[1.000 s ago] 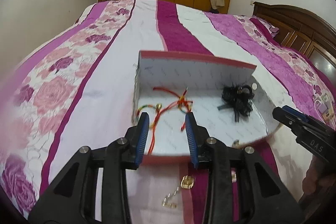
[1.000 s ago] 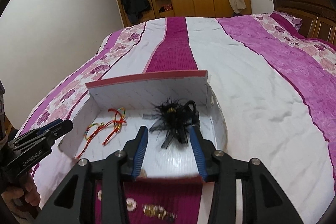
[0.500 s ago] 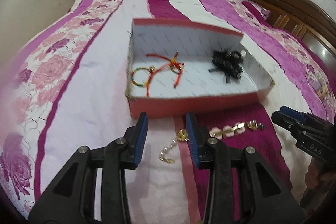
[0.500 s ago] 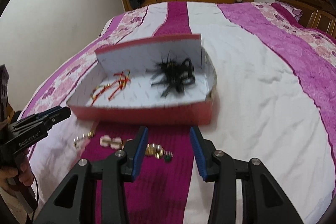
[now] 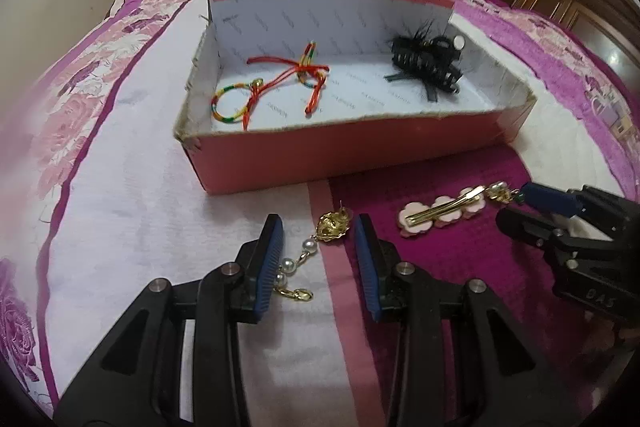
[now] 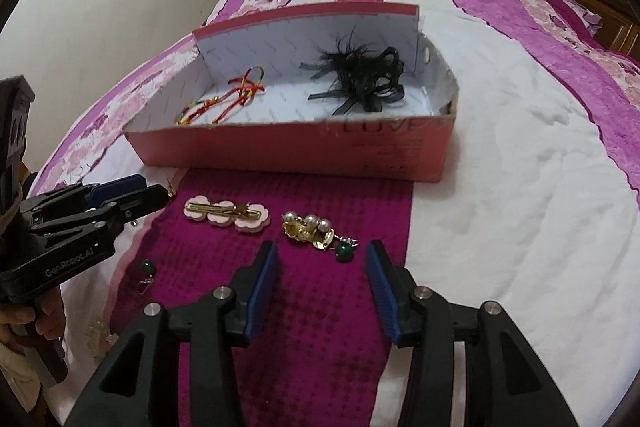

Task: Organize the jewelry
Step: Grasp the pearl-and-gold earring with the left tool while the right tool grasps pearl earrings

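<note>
1. Box (image 5: 320, 155) on the bed (image 5: 120, 187): cords (image 5: 276, 87) at its left and a black clip (image 5: 428, 63) at its right are already in.
2. Left gripper (image 5: 316, 255), spread, straddles a pearl earring (image 5: 320, 239) lying on the bed.
3. Pink clip (image 6: 226, 213) lies between the grippers, not yet boxed.
4. Right gripper (image 6: 320, 283), spread, sits just before a brooch (image 6: 316, 229).
5. My guess: roughly half done.

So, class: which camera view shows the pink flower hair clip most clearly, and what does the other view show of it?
The right wrist view shows the pink flower hair clip best: all of it lies unobstructed on the magenta stripe. In the left wrist view the pink flower hair clip also shows, off to the side, its far end beside the right gripper.
</note>
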A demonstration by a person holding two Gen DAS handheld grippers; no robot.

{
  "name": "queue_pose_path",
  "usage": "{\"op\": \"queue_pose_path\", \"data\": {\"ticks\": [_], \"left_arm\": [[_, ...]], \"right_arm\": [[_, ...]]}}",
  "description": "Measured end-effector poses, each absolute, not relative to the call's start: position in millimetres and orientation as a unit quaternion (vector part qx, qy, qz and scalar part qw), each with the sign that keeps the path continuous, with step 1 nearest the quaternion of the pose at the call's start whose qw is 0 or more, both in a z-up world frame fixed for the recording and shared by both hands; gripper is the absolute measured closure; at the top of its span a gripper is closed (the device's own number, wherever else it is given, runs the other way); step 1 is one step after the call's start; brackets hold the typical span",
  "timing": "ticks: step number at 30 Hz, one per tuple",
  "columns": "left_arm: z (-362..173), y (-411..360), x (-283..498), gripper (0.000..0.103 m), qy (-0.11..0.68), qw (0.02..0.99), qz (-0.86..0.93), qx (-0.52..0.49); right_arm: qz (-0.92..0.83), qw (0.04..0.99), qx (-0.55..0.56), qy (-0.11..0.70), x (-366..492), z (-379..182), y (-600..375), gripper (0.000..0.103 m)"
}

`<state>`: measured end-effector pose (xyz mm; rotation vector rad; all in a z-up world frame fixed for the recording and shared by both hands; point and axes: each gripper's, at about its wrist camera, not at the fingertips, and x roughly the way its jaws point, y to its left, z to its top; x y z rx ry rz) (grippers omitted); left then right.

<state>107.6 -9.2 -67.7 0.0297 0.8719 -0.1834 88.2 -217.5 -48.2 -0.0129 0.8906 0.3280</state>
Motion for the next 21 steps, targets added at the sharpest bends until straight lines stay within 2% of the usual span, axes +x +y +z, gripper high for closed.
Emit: {"op": "queue_pose_path", "data": {"ticks": [7,9,10,12,14,17,21], "left_arm": [[-74.4,-9.4,109.4,0.075,0.418,0.904,-0.087,0.015],[-74.8,-9.0,108.8,0.077,0.416,0.905,-0.088,0.015],[-74.7,-9.3,109.5,0.082,0.415,0.905,-0.089,0.015],[-74.9,-10.3,109.9,0.091,0.415,0.905,-0.095,0.014],[-74.3,-10.2,110.0,0.095,0.414,0.905,-0.097,0.012],[-71.8,-7.5,109.1,0.095,0.411,0.906,-0.1,0.002],[-63.4,-1.0,103.8,0.095,0.403,0.909,-0.108,-0.022]], "right_arm": [[0.158,0.891,-0.01,0.427,96.5,-55.8,-212.0,0.049],[0.156,0.892,-0.012,0.425,97.9,-57.2,-210.3,0.049],[0.155,0.892,-0.014,0.424,98.0,-57.8,-209.7,0.049],[0.153,0.894,-0.016,0.42,98.1,-58.6,-208.8,0.054],[0.15,0.896,-0.016,0.418,98.1,-58.6,-209.2,0.074],[0.15,0.897,-0.01,0.415,98.0,-57.6,-212.4,0.079],[0.15,0.902,-0.006,0.406,94.2,-53.4,-214.1,0.08]]}}
